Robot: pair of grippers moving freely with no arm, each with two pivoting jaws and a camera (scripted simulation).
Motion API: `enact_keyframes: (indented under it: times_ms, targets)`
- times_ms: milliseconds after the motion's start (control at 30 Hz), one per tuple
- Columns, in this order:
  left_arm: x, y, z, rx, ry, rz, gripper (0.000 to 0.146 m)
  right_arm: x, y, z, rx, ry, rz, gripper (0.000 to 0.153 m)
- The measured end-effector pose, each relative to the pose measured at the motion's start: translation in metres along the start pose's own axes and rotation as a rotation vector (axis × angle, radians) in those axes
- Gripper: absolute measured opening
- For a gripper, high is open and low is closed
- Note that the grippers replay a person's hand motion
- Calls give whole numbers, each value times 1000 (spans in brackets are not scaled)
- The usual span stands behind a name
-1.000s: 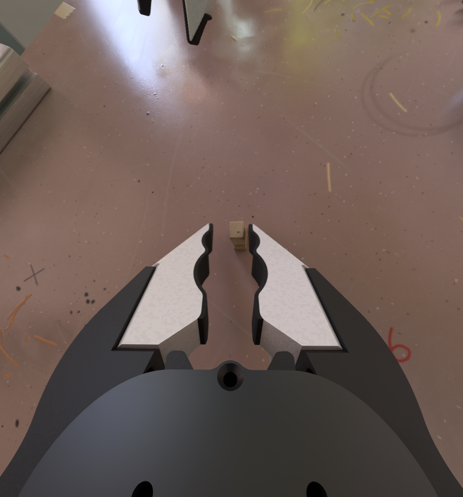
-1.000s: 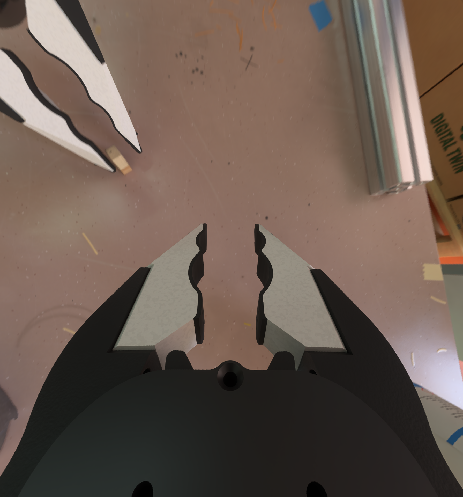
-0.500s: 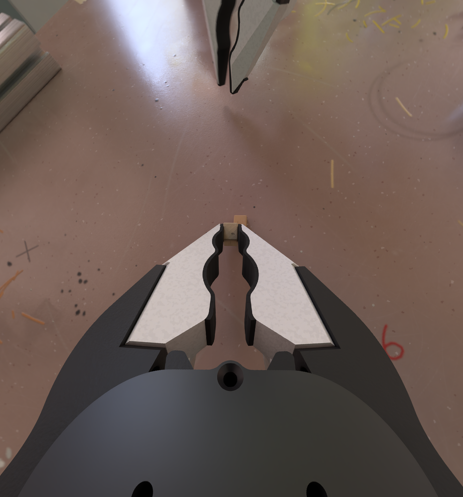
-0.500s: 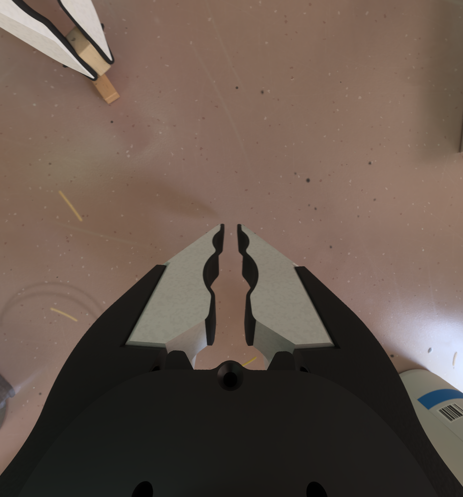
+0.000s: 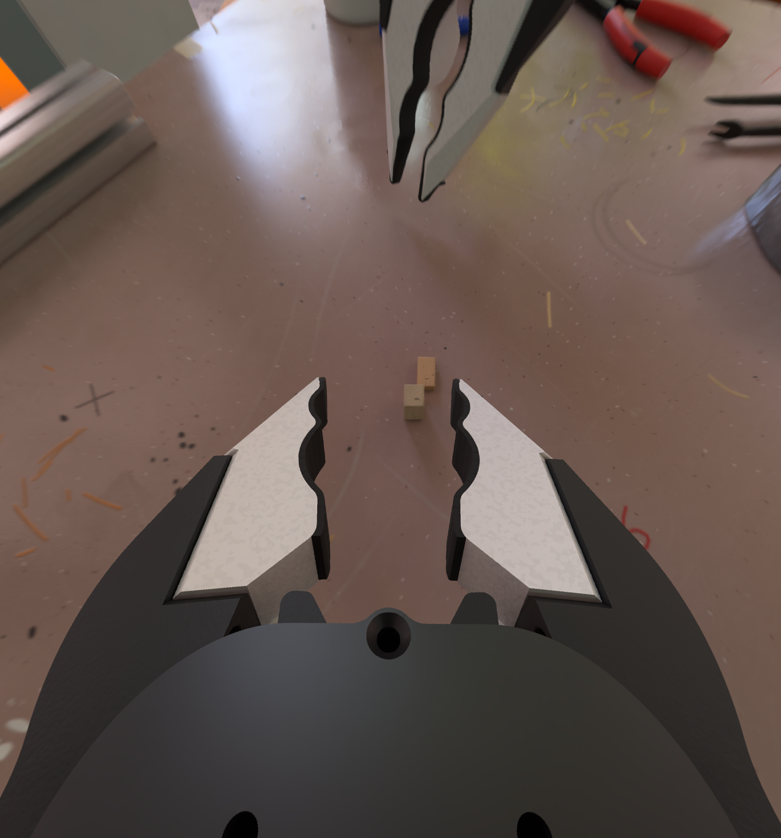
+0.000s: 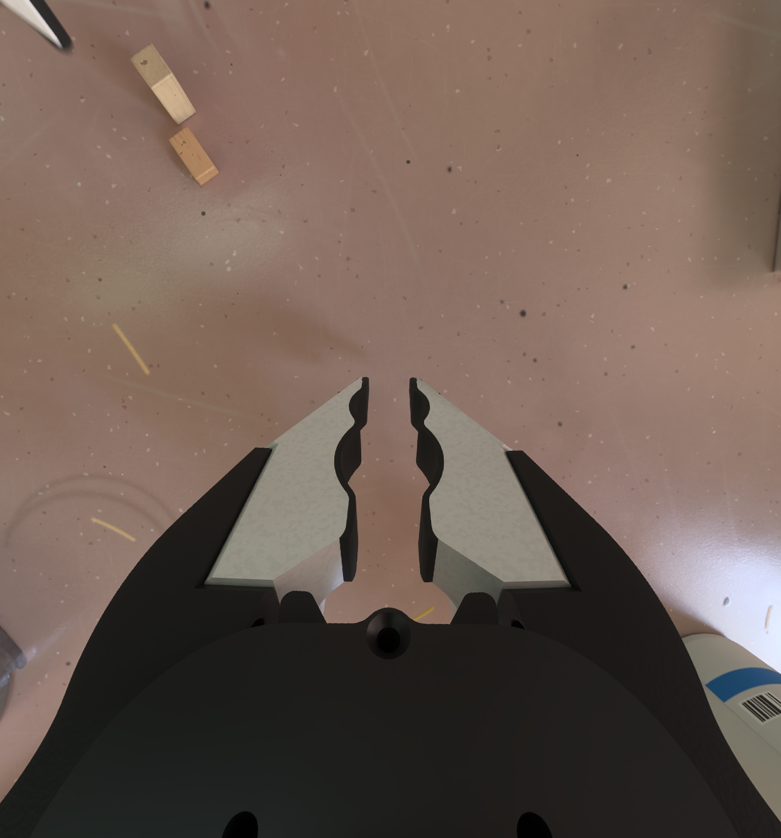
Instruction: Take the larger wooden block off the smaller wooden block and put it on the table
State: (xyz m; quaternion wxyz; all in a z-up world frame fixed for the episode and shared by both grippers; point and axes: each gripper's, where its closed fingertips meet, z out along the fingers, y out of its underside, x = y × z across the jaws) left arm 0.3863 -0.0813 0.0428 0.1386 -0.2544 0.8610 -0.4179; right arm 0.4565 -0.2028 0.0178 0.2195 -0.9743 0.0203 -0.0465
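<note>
I see a red hand-drawn mark [image 5: 635, 533] on the table [image 5: 243, 272], right of the larger wooden block [image 5: 413, 401]; dark scrawl [image 5: 94, 399] well left of it. Barcode label [image 6: 765, 718] on white container [image 6: 719, 671], far from block; txt too small to read.

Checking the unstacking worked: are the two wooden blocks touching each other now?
Apart. The right wrist view shows bare table between the larger wooden block and the smaller wooden block.

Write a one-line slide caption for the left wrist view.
Open left tool above the table, the larger wooden block set down beside the smaller wooden block, no longer stacked.
</note>
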Motion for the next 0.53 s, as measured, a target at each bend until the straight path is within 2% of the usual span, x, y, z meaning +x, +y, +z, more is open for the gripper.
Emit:
enact_keyframes:
  times_ms: [100, 300, 400, 533]
  targets:
    - [-16, -11, -20, 32, -6, 9, 57, 3, 0, -3, 7, 14, 6, 21]
    - [-81, -22, -47, -33, -204, 91, 57, 3, 2, -1, -11, 34, -50, 21]
    - [-117, -30, -51, -98, -284, 145, 57, 3, 2, 1, -20, 52, -76, 21]
    - [-152, -44, -44, -149, -280, 184, 57, 5, 1, 1, -16, 68, -86, 21]
